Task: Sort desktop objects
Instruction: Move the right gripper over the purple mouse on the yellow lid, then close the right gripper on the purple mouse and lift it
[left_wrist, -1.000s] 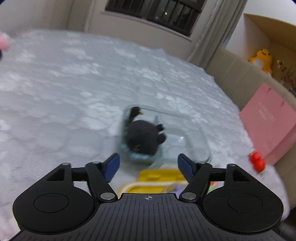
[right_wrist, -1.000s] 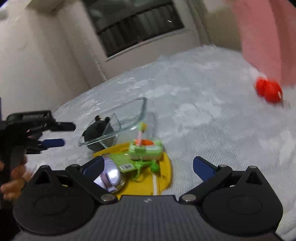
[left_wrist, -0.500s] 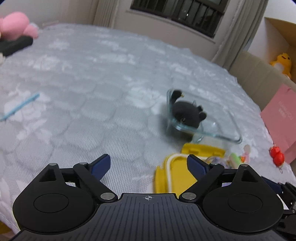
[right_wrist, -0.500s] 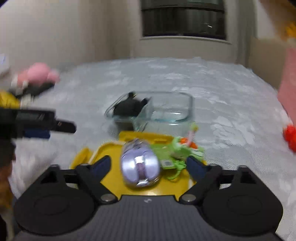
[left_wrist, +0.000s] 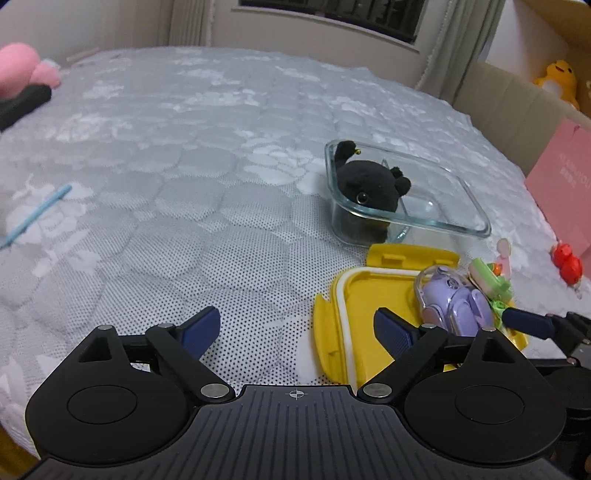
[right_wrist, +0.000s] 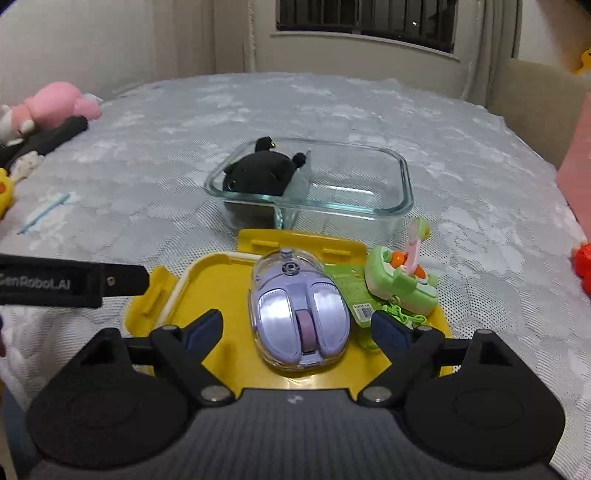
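Two hand-held grippers: left hand-held gripper (left_wrist: 297, 326) spread over the bed (left_wrist: 184, 147), holding nothing; right hand-held gripper (right_wrist: 297, 328) spread either side of the purple mouse (right_wrist: 299, 314), not touching it.
Yellow lid (right_wrist: 229, 332): flat on the bed, mouse resting on it.
Green toy (right_wrist: 400, 286): at the lid's right edge, partly on it.
Glass container (right_wrist: 404, 177): just beyond the lid; black plush (right_wrist: 262, 171) in its left compartment.

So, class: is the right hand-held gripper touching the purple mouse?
Apart. In the right wrist view the right hand-held gripper is open, with yellow lid showing between each fingertip and the purple mouse.
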